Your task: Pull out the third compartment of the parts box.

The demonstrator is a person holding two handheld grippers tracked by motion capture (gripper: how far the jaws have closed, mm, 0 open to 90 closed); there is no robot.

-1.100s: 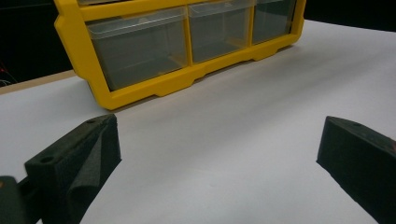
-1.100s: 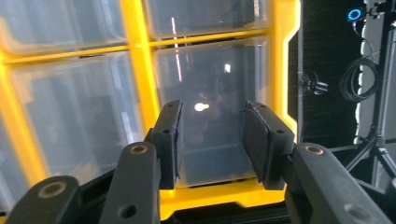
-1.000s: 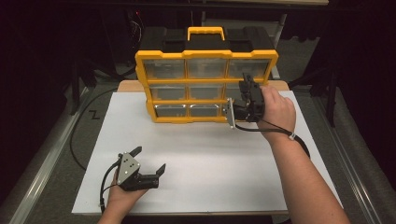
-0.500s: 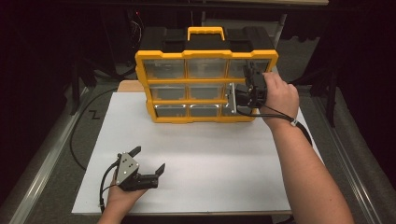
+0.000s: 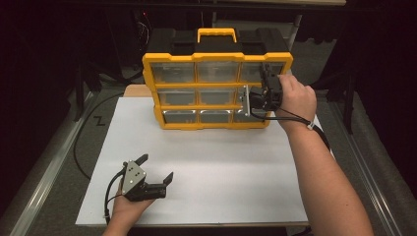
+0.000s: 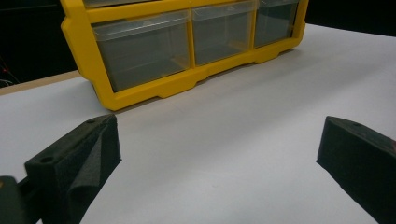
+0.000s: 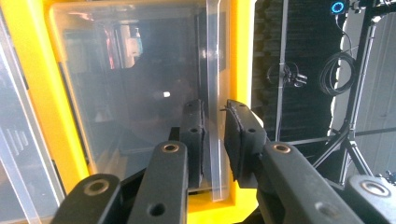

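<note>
One drawer lip [image 7: 214,140] between right tongs [image 7: 214,135]

Spread fingers [image 6: 74,163] before yellow organizer [image 6: 154,88].

Both grippers are black with blocky foam-padded jaws; the left gripper [image 5: 156,180] carries a grey three-cornered plate, and a black cable trails from the right gripper [image 5: 266,73].
</note>
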